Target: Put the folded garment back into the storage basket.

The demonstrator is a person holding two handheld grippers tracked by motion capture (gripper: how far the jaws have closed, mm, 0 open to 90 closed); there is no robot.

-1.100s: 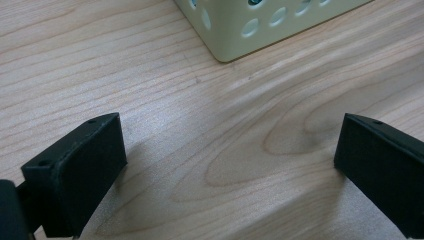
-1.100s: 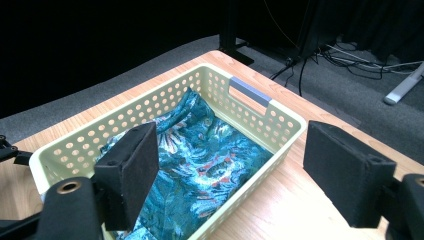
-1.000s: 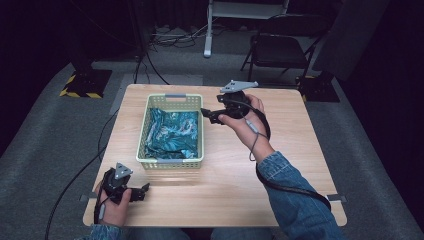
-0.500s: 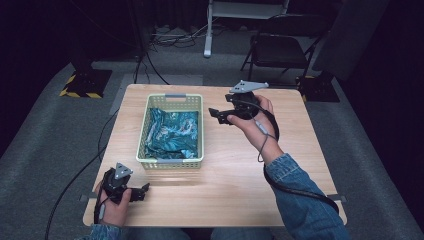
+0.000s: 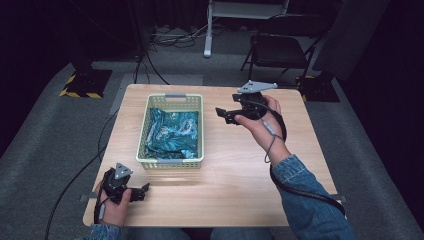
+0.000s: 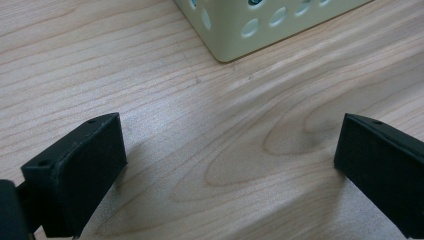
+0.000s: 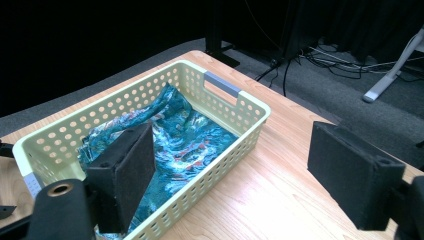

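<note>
A pale yellow-green perforated basket (image 5: pixel 150 135) stands on the wooden table (image 5: pixel 235 175); a crumpled teal patterned cloth (image 5: pixel 172 132) lies inside it. In the right gripper view the basket (image 7: pixel 230 107) and the cloth (image 7: pixel 185 137) lie ahead of the jaws. My right gripper (image 5: pixel 222 114) hovers above the table to the right of the basket, pointing left at it, open and holding nothing (image 7: pixel 230 165). Near the table's front left corner rests my left gripper (image 5: pixel 145 191), open, with bare wood between its jaws (image 6: pixel 230 160) and a basket corner (image 6: pixel 235 35) ahead.
Dark carpet surrounds the table. A folding chair (image 5: pixel 280 50) and a white stand leg (image 5: pixel 207 30) are behind the far edge, with cables (image 5: pixel 165 37) on the floor. A cable (image 5: pixel 75 175) trails off the table's left side.
My right gripper has drifted to the right, away from the basket's right rim. The left gripper has stayed where it was.
</note>
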